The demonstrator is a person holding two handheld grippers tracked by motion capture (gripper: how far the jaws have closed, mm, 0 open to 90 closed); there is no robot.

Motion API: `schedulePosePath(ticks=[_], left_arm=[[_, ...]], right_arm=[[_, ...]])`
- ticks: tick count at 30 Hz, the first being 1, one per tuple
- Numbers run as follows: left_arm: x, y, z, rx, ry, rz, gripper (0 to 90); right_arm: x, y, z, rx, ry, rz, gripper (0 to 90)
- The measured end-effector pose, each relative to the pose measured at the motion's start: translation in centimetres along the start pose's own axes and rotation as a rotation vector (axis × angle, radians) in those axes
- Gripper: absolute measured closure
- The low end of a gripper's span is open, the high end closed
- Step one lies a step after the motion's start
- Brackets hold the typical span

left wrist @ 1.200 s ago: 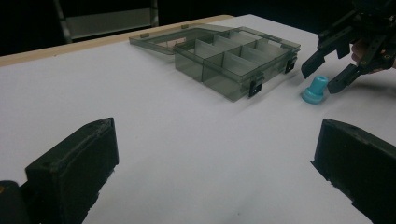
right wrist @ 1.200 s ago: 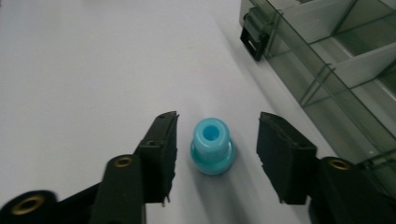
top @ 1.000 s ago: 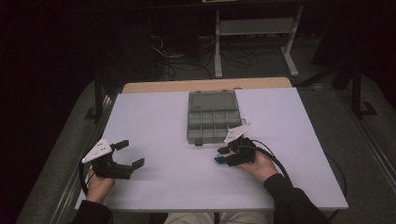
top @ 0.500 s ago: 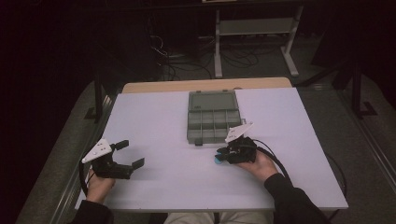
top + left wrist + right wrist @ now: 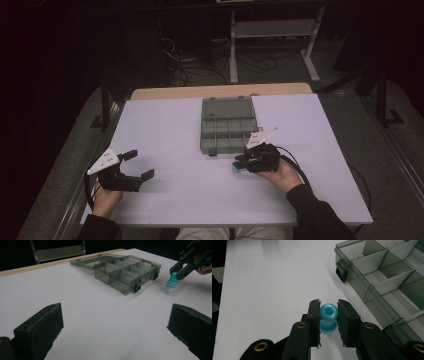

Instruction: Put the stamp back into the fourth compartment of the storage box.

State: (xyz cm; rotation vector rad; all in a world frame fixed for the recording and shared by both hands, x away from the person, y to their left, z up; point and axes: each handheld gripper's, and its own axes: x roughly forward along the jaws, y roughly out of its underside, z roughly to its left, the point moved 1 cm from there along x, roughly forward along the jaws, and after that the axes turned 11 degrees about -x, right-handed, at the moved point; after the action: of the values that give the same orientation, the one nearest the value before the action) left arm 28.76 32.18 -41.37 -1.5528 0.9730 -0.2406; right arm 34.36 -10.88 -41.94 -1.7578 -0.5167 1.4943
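Here right tool point(image 5: 328, 315) pinches blue cap point(image 5: 328, 312) — beside organizer box point(image 5: 387, 277)

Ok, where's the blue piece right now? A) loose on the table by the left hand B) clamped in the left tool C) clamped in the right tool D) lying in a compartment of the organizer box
C: the right tool is shut on the blue piece, beside the open organizer box; the left tool is open and holds nothing.

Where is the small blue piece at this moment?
The blue piece sits between the right gripper jaws, just above the table, near the open organizer box's front edge.
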Motion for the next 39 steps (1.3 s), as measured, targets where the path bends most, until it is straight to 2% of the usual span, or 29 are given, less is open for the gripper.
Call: schedulePosePath(ticks=[19, 35, 39], left_arm=[[0.0, 0.0, 0.0, 0.001, 0.0, 0.003, 0.0], [0.1, 0.1, 0.0, 0.003, -0.002, 0.007, 0.0], [0.1, 0.0, 0.0, 0.002, -0.001, 0.007, 0.0]], right_arm=[[-2.1, -1.5, -0.6, -0.017, 0.027, -0.026, 71.3], [-4.0, -2.6, -1.9, -0.011, 0.054, -0.064, 71.3], [-4.2, -3.0, -2.3, -0.02, 0.063, -0.058, 71.4]])
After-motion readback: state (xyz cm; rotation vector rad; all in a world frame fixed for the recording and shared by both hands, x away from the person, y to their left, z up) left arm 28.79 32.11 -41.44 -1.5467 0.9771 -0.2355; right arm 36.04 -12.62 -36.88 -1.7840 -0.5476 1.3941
